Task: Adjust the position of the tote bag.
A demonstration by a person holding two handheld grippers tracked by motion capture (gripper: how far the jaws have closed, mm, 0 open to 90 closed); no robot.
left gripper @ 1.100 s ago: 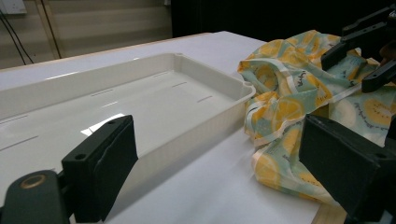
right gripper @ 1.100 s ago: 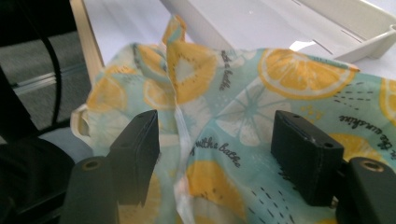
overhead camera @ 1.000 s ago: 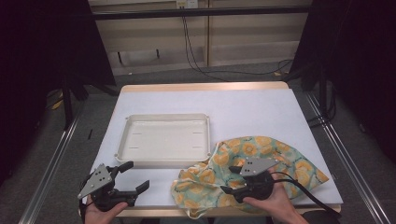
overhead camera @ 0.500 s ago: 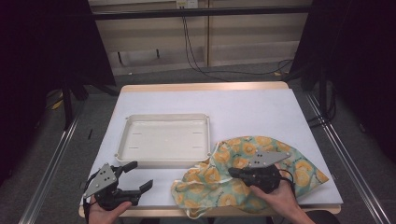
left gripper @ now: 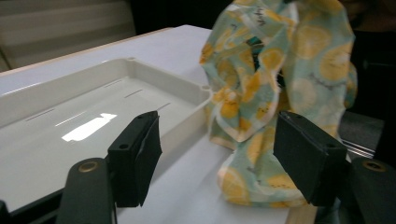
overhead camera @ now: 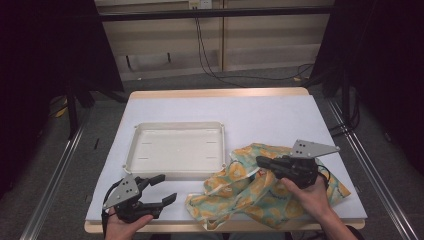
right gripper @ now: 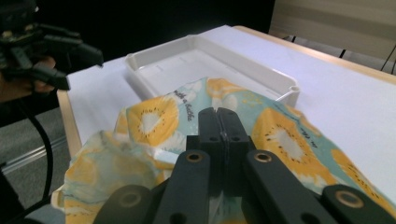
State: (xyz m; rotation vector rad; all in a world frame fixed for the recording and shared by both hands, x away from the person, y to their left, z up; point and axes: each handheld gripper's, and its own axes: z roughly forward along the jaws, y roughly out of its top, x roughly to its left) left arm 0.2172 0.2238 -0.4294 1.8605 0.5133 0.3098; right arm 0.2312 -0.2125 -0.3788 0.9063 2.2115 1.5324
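On the desk (overhead camera: pixel 280 115) lie 1 fruit-print cloth (overhead camera: pixel 250 192), crumpled at the near right, and 1 empty white tray (overhead camera: pixel 177 150) just left of it, the cloth's edge touching the tray's near right corner. Of the 2 grippers, the right gripper (overhead camera: pixel 261 161) has its fingers pressed together on a fold of the cloth, which it holds raised. The left gripper (overhead camera: pixel 162 189) hovers at the near left edge, well apart from the cloth; its fingers (left gripper: pixel 135 158), apart, have just been closing with nothing between them.
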